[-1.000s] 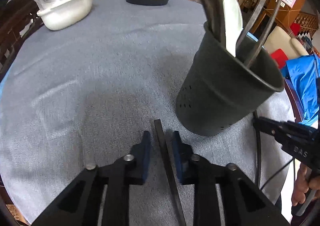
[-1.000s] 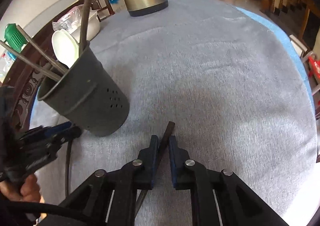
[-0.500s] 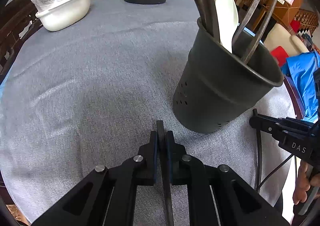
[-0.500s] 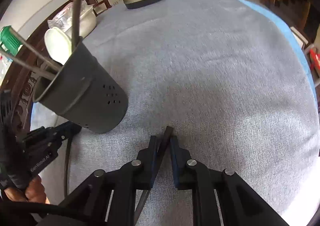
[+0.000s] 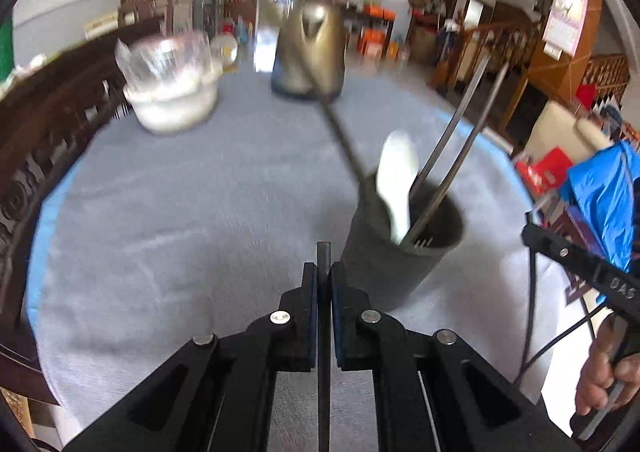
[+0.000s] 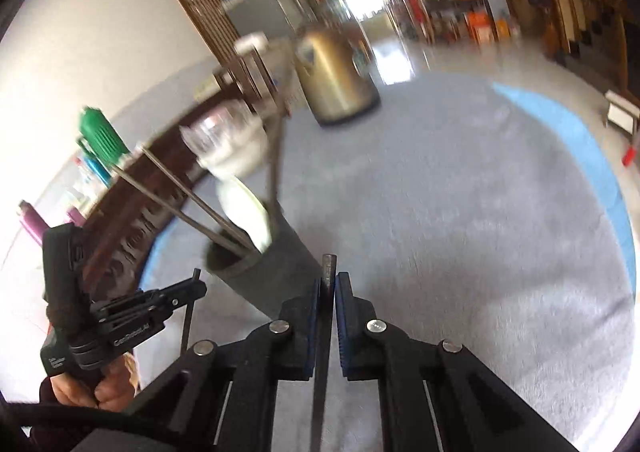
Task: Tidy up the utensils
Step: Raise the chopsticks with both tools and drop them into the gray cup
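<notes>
Left gripper (image 5: 324, 276) clamped on a thin dark chopstick (image 5: 323, 256), tip sticking out just past the pads, the rest running back under the gripper body; jaws just been closing, with the stick between them. Right gripper (image 6: 329, 284) likewise pinched on a second dark chopstick (image 6: 329, 264), jaws also just closing on it. Both sticks lifted off the grey tablecloth (image 5: 180, 211). Dark utensil holder (image 5: 396, 260) standing on the cloth just beyond and to the right of the left gripper, in the right wrist view to the left of the right gripper (image 6: 272, 272). Inside the holder a white spoon (image 5: 396, 183), two metal chopsticks (image 5: 452, 155) leaning outward, and a long dark handle (image 5: 340, 123). Farther back on the table a brass-coloured kettle (image 5: 310, 51) and a white bowl (image 5: 172, 103) with clear plastic over it, well apart from the holder. Much motion blur in both views
</notes>
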Demonstrator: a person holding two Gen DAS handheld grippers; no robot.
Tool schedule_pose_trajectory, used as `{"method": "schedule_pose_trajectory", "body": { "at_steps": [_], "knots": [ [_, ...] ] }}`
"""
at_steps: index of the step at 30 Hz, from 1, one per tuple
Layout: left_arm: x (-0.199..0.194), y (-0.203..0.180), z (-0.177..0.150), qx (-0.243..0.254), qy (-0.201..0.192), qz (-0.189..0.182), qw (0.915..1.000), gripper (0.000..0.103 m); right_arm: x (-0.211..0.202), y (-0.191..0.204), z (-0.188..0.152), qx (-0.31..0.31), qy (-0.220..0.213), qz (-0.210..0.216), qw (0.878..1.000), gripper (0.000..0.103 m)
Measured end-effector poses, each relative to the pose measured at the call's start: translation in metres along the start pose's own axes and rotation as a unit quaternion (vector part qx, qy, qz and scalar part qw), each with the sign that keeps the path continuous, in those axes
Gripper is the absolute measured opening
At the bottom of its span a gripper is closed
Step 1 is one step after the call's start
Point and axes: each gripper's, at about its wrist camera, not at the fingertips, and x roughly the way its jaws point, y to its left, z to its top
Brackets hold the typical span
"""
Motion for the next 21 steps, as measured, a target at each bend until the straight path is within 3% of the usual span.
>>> {"method": "schedule_pose_trajectory", "body": {
  "at_steps": [9,12,21],
  "knots": [
    [-0.071,-0.012,0.018,-0.004,-0.104,-0.003,0.9945,0.007,-0.057,0.025,0.018,-0.012,-0.122,0.032,0.992,0.008],
    [-0.07,-0.007,0.025,0.002,-0.119,0.001,0.9929,0.007,-0.071,0.035,0.02,-0.021,-0.152,0.027,0.988,0.008],
    [-0.072,-0.02,0.029,0.015,-0.121,0.029,0.9921,0.007,-0.069,0.044,0.02,-0.031,-0.155,0.028,0.987,0.008]
  ]
}}
